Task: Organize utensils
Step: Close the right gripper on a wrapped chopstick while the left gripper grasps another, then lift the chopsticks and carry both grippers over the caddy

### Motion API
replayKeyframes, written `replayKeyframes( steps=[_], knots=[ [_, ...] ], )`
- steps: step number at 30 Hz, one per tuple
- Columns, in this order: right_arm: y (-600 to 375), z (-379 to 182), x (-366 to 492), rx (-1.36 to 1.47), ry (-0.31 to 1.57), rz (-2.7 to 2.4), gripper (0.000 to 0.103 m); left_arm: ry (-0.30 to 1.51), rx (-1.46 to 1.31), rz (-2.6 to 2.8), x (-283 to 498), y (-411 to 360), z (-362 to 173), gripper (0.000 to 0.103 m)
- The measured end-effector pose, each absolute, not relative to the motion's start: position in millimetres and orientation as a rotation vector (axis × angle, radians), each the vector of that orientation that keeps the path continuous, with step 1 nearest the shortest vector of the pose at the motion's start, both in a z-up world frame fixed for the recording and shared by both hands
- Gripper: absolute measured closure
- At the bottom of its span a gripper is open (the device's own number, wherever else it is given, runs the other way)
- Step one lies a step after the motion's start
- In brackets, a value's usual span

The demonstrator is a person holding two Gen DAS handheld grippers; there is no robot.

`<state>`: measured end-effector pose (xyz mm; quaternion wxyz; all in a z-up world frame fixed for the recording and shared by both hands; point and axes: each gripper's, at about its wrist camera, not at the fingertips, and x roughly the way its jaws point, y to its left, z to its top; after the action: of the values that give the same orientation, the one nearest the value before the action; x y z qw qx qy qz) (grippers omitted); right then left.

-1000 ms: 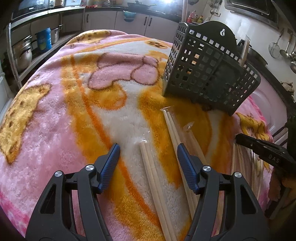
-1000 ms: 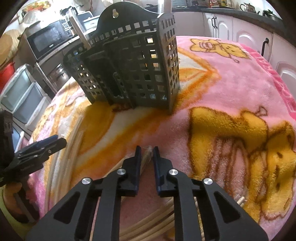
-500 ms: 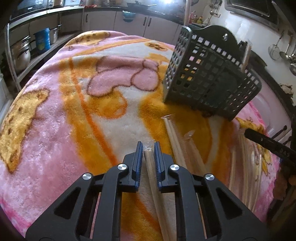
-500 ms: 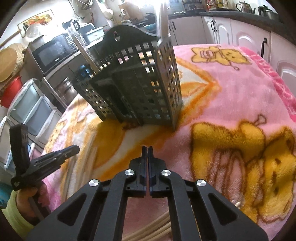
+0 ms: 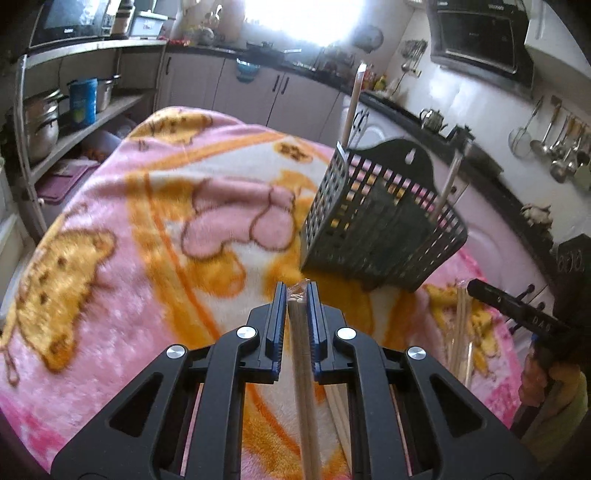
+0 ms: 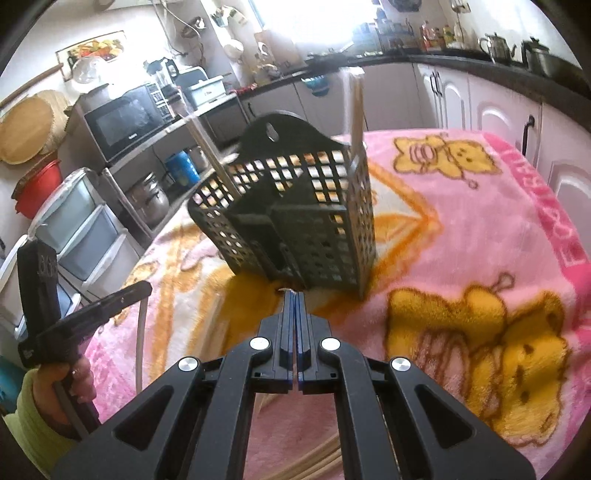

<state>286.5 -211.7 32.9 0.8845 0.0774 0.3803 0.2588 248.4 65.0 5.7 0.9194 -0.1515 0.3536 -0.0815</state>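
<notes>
Both wrist cams sit close behind their own fingers, angled down at the pink blanket. Left wrist view faces the dark utensil basket from its left-front, basket up and right of centre. Right wrist view faces the same basket from its right-front, nearly centred. Shared: basket, blanket around it; each view catches the other handheld gripper at its edge.

The kitchen had white cabinets, a microwave (on a shelf) and a glaring window.
</notes>
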Motion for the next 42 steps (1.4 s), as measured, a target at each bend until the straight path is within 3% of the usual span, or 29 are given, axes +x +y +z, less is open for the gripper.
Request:
replayKeyframes(
  steps=[22, 42],
  knots=[
    [-195, 101, 251, 0.118, 0.633, 0.664, 0.102, 0.563, -0.275, -0.256, 244, 56, 90, 0.1],
    [-199, 166, 275, 0.132, 0.483, 0.652, 0.102, 0.446, -0.239, -0.308, 279, 32, 160, 0.1]
  ],
)
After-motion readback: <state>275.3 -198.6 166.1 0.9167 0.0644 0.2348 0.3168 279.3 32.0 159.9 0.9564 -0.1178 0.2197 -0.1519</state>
